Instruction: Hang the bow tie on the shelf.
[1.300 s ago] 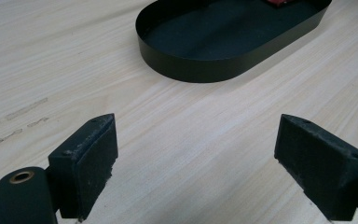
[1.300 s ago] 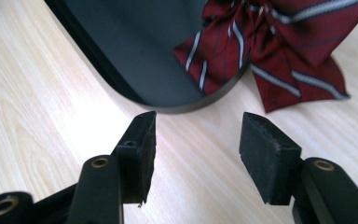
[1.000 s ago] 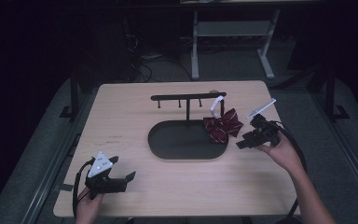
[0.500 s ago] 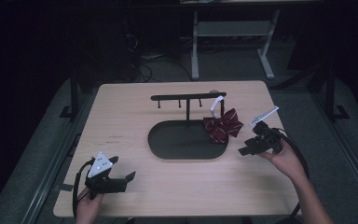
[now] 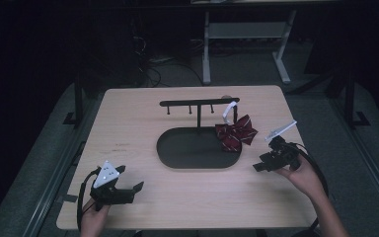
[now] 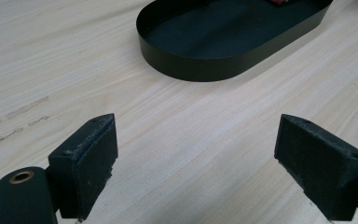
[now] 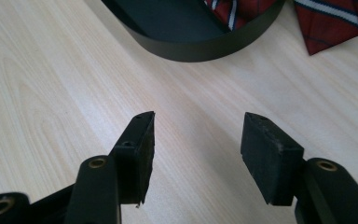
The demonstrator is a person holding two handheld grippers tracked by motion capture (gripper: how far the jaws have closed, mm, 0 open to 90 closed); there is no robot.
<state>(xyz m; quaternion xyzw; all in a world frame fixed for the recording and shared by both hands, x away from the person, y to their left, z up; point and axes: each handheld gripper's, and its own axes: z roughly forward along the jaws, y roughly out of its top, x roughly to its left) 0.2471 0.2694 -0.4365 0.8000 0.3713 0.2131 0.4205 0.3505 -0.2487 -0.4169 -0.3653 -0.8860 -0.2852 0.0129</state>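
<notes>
On the wooden table (image 5: 143,133), a striped bow (image 5: 236,134) overhangs the black tray (image 5: 177,157).

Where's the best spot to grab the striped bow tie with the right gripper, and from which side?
Probably its outer wing: the bow tie lies draped over the black tray's rim, that wing spilling onto the table toward the right gripper. Come in low from the tray's right, with the open jaws straddling the flat cloth, clear of the white strap hanging from the rack.

Wooden table (image 5: 138,128) bears black tray stand (image 5: 177,157); striped bow (image 5: 237,134) overlaps it.
</notes>
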